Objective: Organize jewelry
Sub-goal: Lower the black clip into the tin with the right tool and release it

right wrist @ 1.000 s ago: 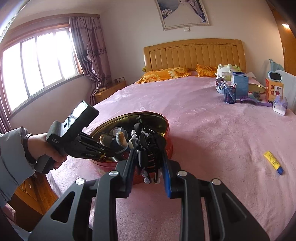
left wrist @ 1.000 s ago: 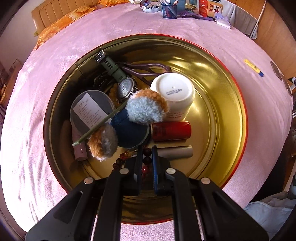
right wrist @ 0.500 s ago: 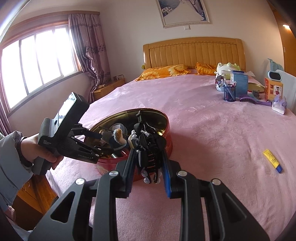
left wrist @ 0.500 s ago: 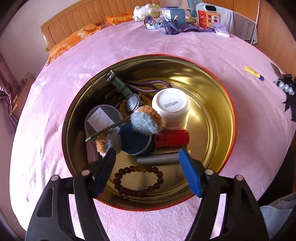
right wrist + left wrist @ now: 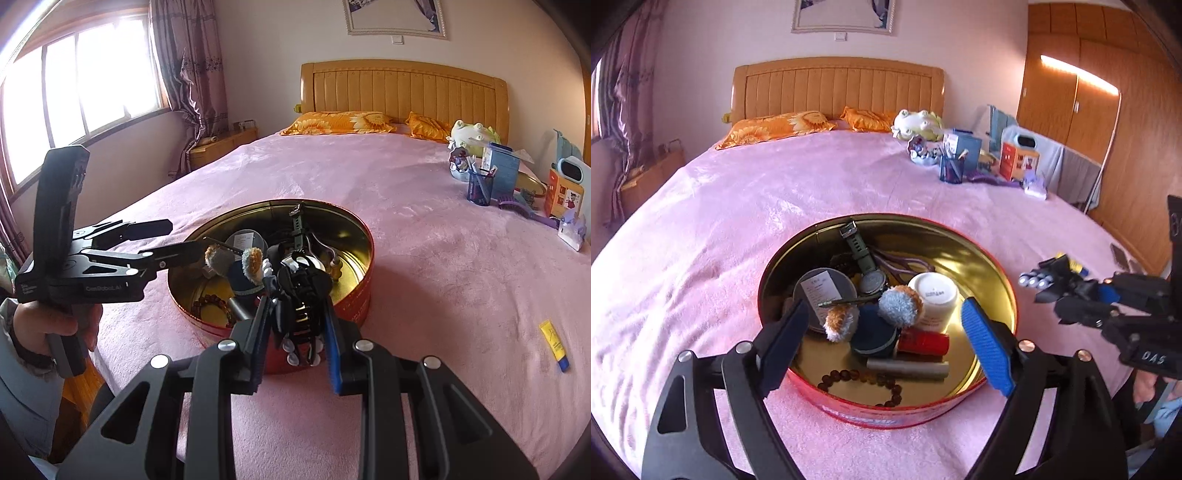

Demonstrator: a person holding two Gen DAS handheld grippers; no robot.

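One bead bracelet (image 5: pixel 860 380) lies flat on the gold floor of the round red tin (image 5: pixel 997 273), at the near wall, just in front of a grey tube (image 5: pixel 908 365). Behind it sit a red cylinder (image 5: pixel 923 341), a white jar (image 5: pixel 932 295), two fluffy pom-poms (image 5: pixel 899 306), a green-strapped watch (image 5: pixel 866 267) and a grey round lid (image 5: pixel 820 291). My left gripper (image 5: pixel 882 339) hangs above the tin's near rim, its jaws opening wide with nothing between the pads. My right gripper (image 5: pixel 295 325) is clamped on a black hair claw with pearl studs (image 5: pixel 301 314), held over the tin's near edge. The tin rests on a pink bedspread (image 5: pixel 424 229). A yellow tube (image 5: pixel 552 345) lies well apart, to the right.
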